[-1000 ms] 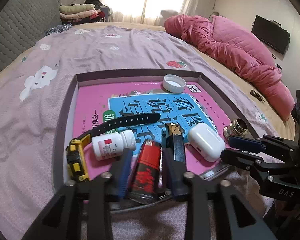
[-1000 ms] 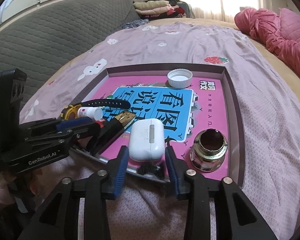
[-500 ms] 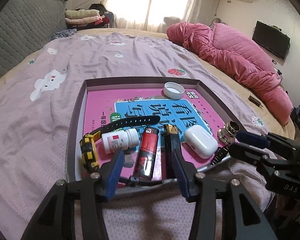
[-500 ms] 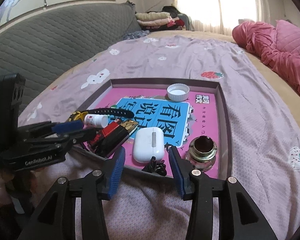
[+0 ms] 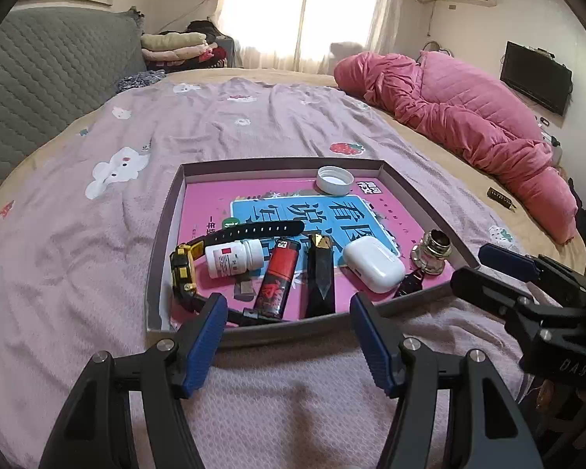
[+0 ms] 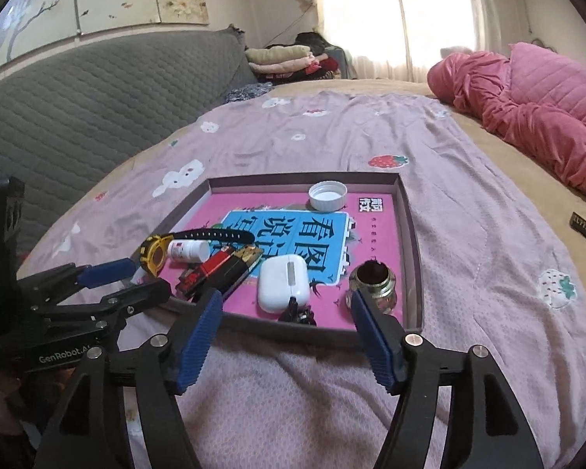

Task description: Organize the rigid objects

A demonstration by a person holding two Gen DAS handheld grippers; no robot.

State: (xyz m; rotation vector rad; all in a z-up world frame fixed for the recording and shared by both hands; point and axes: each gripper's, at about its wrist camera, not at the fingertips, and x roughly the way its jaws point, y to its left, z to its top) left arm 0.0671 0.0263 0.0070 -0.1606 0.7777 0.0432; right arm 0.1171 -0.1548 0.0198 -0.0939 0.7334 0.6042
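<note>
Pink-floored tray point(image 5: 164, 230) of small objects

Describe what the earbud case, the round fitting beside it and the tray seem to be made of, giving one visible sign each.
Earbud case: glossy white plastic, judging by its smooth rounded shell and soft highlights.
Round fitting: probably brass or gold-plated metal; it shows bright mirror-like reflections.
Tray: likely cardboard, with thin, matte, grey-brown walls and folded corners.

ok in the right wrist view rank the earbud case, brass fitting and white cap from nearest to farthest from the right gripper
1. earbud case, inside the tray's near edge, slightly left of the right gripper.
2. brass fitting, near right corner; nearly as close, hard to separate.
3. white cap, at the far wall.
</note>
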